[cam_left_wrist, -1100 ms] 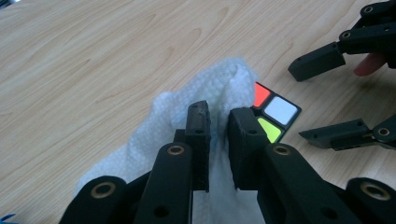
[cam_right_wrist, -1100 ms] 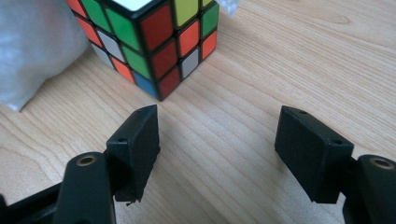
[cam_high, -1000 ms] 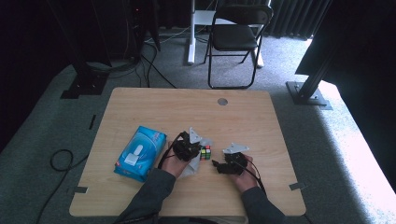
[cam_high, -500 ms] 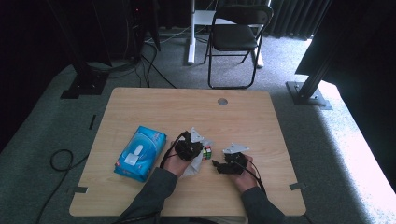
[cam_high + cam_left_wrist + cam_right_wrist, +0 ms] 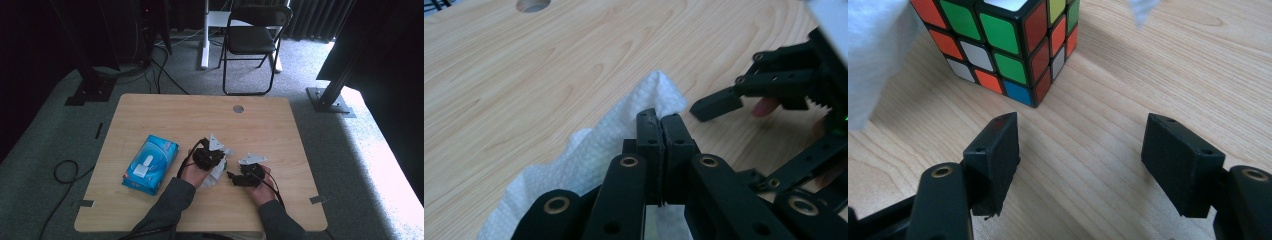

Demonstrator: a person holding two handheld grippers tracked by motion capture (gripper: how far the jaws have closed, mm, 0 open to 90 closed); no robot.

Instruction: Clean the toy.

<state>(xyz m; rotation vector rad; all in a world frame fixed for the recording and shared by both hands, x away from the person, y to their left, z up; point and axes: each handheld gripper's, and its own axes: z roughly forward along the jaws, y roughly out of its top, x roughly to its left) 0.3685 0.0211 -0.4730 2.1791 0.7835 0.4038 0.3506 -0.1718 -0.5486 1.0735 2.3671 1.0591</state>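
Observation:
My left gripper [image 5: 660,120] is shut, its pads pressed together on a fold of white tissue [image 5: 589,150] that lies crumpled on the wooden table. From above, the left gripper [image 5: 221,159] is at the table's front middle with the tissue [image 5: 217,175] under it. A scrambled Rubik's cube [image 5: 998,35] stands just ahead of my right gripper [image 5: 1083,145], which is open with only bare table between its jaws. An edge of the tissue [image 5: 873,60] hangs beside the cube. The right gripper [image 5: 232,175] points left toward the left one, and one of its fingers [image 5: 719,104] is close by.
A blue tissue pack [image 5: 150,164] lies left of the hands. The table [image 5: 175,115] has a cable hole [image 5: 238,108] near its far edge. A folding chair [image 5: 252,37] and stand bases are on the carpet beyond.
The cube's colours showed between the grippers a second ago; now the left gripper and tissue cover that spot. The right hand has stayed still.

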